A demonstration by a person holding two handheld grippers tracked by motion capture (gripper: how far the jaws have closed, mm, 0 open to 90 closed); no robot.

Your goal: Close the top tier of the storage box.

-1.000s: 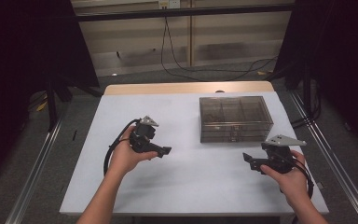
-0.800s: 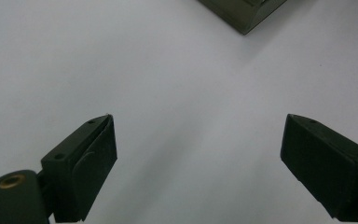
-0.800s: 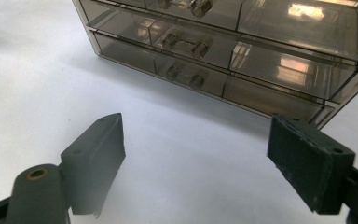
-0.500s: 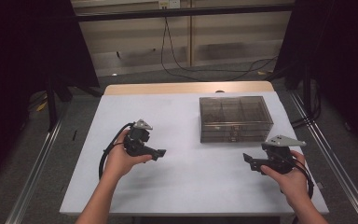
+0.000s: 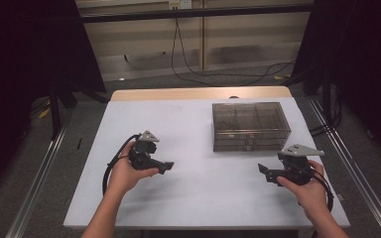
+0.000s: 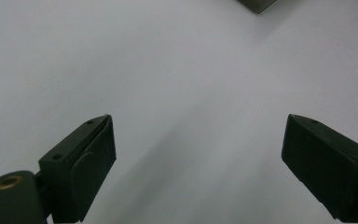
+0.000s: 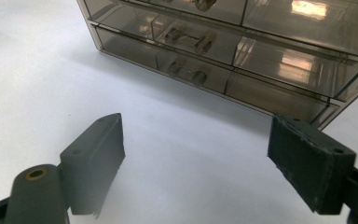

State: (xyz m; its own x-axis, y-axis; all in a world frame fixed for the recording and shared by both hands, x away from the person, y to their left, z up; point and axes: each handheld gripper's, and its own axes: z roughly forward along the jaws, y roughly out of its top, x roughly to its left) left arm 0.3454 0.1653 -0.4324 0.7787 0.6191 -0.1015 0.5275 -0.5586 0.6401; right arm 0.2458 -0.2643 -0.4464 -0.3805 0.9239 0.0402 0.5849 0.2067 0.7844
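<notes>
Both the left gripper (image 5: 166,166) and right gripper (image 5: 264,171) gape wide, empty. The drawer box (image 5: 250,126) looks rigid, light, slippery plastic; its small front handles (image 7: 190,39) offer the likeliest hold.

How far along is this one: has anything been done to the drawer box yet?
Nothing looks done: the smoky clear drawer box sits on the white table with both handled drawers pushed in. In hand: nothing. The left tool is open over bare table, and the right tool is open, facing the box front without touching it. Any work on the box is still ahead.
</notes>
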